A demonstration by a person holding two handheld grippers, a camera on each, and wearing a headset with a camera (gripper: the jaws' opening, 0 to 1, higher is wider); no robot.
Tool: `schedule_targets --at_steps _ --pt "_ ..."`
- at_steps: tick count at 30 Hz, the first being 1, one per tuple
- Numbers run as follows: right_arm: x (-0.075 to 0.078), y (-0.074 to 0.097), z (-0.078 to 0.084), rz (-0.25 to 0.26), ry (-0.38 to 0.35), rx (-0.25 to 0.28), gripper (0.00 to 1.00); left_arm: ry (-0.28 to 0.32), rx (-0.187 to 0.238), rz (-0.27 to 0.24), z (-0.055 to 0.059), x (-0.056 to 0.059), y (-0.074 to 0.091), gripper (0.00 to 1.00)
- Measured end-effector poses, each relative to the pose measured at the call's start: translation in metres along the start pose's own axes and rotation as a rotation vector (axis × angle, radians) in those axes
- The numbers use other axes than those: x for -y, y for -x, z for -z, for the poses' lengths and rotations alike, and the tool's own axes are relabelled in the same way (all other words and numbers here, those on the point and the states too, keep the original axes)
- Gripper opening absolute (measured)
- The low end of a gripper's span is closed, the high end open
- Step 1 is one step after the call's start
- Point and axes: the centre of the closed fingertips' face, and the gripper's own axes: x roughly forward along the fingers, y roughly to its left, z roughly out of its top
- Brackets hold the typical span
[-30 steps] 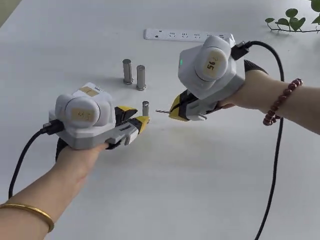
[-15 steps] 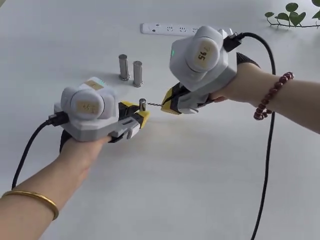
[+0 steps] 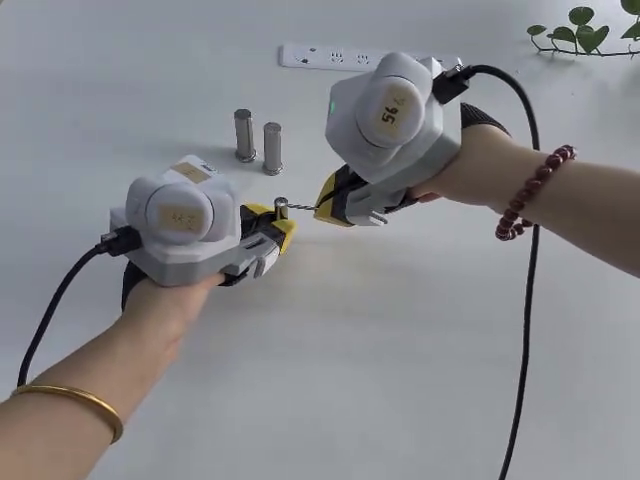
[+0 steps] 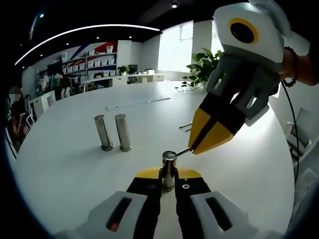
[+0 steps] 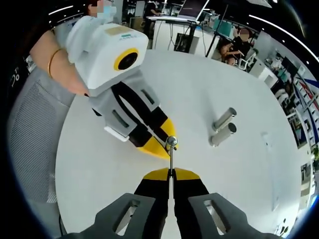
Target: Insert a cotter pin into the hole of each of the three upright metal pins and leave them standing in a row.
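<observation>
My left gripper is shut on a short upright metal pin, held just off the white table. My right gripper is shut on a thin cotter pin. The cotter pin's tip reaches the head of the held metal pin; whether it sits inside the hole I cannot tell. Two other metal pins stand upright side by side farther back on the table, also seen in the left gripper view.
A white power strip lies at the table's far side. Green plant leaves sit at the far right corner. A black cable trails from the right gripper across the table. Loose cotter pins lie beyond the grippers.
The right gripper has moved left with the cotter pin, closing the gap until its tip meets the metal pin's head. The left gripper keeps holding the pin.
</observation>
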Motion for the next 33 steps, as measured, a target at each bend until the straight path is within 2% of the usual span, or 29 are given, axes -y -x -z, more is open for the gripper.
schedule_targets --at_steps 9,23,33 --pt "0.0 -0.001 -0.005 0.002 -0.003 0.002 0.0 -0.018 0.002 -0.026 0.0 0.0 -0.001 0.07" --pt "-0.001 -0.009 -0.011 -0.011 0.017 0.011 0.0 0.008 0.018 -0.073 0.002 0.001 -0.004 0.07" --pt "-0.002 -0.011 -0.017 -0.005 0.019 0.029 0.0 0.038 0.028 -0.131 0.002 -0.001 -0.005 0.07"
